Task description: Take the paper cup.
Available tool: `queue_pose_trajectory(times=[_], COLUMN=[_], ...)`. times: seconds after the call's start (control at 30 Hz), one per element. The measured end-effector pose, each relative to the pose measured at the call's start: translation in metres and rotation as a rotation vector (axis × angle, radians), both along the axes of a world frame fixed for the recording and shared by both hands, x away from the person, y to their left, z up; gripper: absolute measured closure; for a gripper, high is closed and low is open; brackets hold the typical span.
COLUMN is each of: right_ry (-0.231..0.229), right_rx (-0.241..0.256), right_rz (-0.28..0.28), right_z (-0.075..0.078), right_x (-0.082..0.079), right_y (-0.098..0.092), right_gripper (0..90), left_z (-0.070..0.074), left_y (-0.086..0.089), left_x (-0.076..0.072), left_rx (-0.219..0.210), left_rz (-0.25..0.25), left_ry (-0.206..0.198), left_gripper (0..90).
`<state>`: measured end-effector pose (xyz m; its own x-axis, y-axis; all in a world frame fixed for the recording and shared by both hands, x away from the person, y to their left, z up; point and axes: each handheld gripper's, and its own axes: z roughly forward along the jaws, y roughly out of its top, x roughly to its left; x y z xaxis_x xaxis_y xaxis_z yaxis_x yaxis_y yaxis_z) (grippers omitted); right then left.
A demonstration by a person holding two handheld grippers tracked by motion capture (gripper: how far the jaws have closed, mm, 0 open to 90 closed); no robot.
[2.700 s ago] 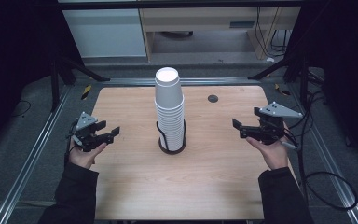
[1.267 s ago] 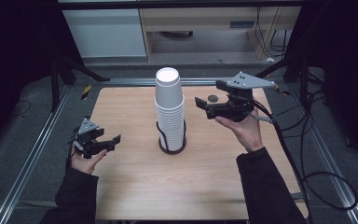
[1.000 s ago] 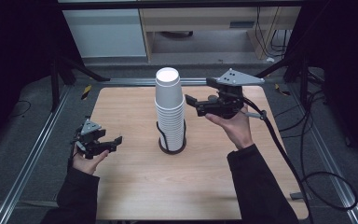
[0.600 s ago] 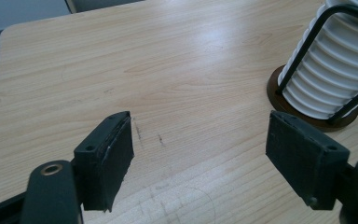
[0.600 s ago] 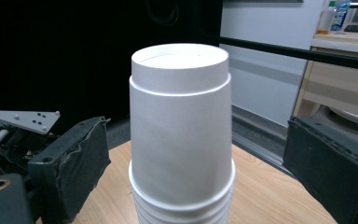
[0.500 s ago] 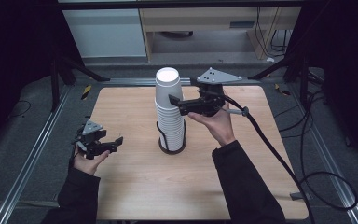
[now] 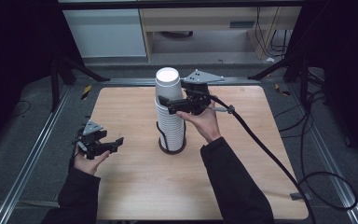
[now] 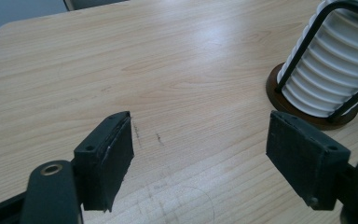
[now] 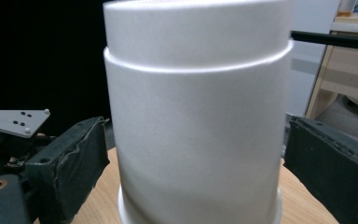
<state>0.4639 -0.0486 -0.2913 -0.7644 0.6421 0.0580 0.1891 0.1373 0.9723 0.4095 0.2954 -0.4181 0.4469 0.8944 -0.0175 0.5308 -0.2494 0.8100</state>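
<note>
Right gripper (image 7: 164, 105) has swung in from the table's right edge, jaws spread around the top cup (image 9: 193, 121) (no contact yet), so the lift-off comes next; left gripper (image 7: 114, 143) idles spread.

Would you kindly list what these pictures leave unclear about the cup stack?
- Cup stack, right gripper view: top and base cut off by the frame edges; cup count unreadable.
- Holder base, high view: far side hidden by the stack.
- Right gripper, high view: pad contact too small to judge.

white ribbed cups (image 7: 169, 112) stand in a black wire holder (image 7: 171, 143) (dark brown base) on the pale woodgrain table (image 7: 135, 186).
</note>
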Motion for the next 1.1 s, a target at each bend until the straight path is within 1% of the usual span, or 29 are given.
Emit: queue_pose_trajectory(times=[0.1, 0.2, 0.33, 0.47, 0.5, 0.63, 0.9, 1.1], right_ry=[0.014, -0.007, 0.002, -0.009, -0.009, -0.025, -0.042, -0.043], right_rx=[-0.003, -0.009, 0.0, -0.011, -0.005, -0.013, -0.034, -0.035], right_rz=[0.003, -0.006, -0.007, -0.011, -0.011, -0.016, -0.016, -0.014], right_z=[-0.005, -0.007, -0.009, -0.01, -0.01, -0.009, -0.008, -0.007], right_x=[0.004, 0.005, 0.008, 0.009, 0.009, 0.008, 0.005, 0.005], right_y=[0.005, 0.008, 0.011, 0.014, 0.014, 0.015, 0.013, 0.013], right_gripper=[6.6, 7.8, 8.1, 11.9, 12.4, 13.6, 14.7, 14.8], left_z=[0.0, 0.0, -0.001, -0.001, -0.001, -0.001, -0.001, -0.001], left_y=[0.0, 0.0, 0.0, 0.0, 0.0, 0.0, 0.0, 0.0], left_x=[0.0, 0.0, 0.0, 0.0, 0.0, 0.001, 0.001, 0.001], left_rx=[0.0, -0.001, 0.001, 0.003, 0.003, 0.001, 0.003, 0.002], left_rz=[0.0, 0.0, 0.001, -0.001, 0.0, 0.003, 0.003, 0.003], left_ry=[0.001, 0.0, 0.003, 0.003, 0.003, 0.005, 0.005, 0.006], left_gripper=[22.2, 22.3, 22.3, 22.3, 22.3, 22.4, 22.5, 22.5])
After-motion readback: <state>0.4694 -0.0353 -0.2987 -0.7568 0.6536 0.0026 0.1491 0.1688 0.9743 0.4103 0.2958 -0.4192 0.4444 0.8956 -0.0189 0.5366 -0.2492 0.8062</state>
